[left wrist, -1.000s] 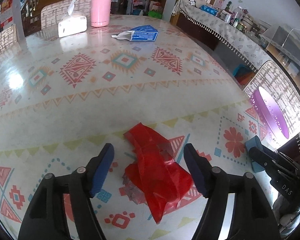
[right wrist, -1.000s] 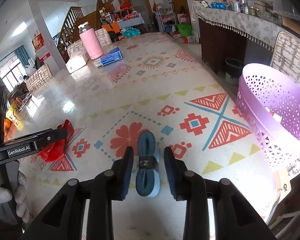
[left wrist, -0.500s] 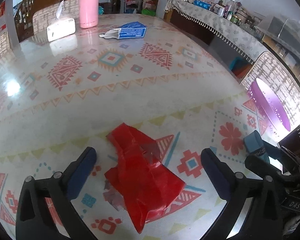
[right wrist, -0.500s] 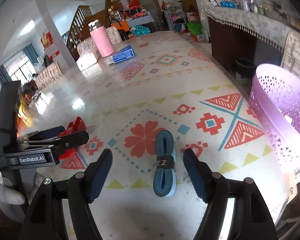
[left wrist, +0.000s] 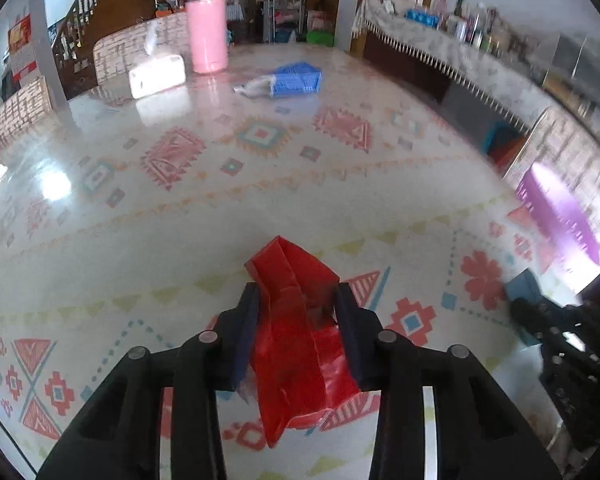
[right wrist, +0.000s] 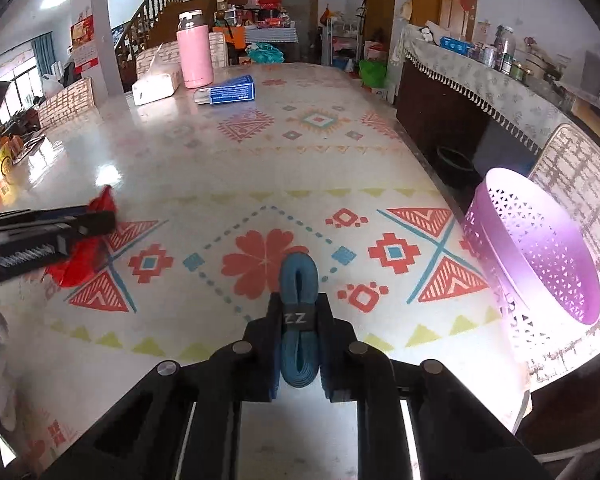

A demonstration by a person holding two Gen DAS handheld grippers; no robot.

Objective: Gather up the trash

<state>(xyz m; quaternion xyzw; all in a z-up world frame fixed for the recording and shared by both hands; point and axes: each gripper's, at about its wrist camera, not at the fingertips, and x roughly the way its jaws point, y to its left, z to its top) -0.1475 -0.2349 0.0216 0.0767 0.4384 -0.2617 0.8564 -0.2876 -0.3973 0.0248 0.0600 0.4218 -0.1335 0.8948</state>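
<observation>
A crumpled red plastic bag (left wrist: 290, 268) lies on the patterned tablecloth (left wrist: 260, 184). My left gripper (left wrist: 297, 294) has it between its jaws, which are closing, and both pads touch the plastic. In the right wrist view the red plastic bag (right wrist: 80, 268) shows at the left under the left gripper (right wrist: 96, 220). My right gripper (right wrist: 300, 304) is shut on a folded blue strap (right wrist: 298, 272) with a black band, near the table's front edge. The blue strap (left wrist: 522, 284) also shows at the right edge of the left wrist view.
A purple perforated basket (right wrist: 540, 248) stands off the table's right edge, beside a chair back (right wrist: 580, 168). At the far end stand a pink bottle (left wrist: 206, 34), a white tissue box (left wrist: 156, 74) and a blue packet (left wrist: 296, 80). A cloth-covered sideboard (right wrist: 480, 76) runs along the right.
Both grippers opened wide half a second ago and have since closed: the left onto the red plastic bag, the right onto the blue strap.
</observation>
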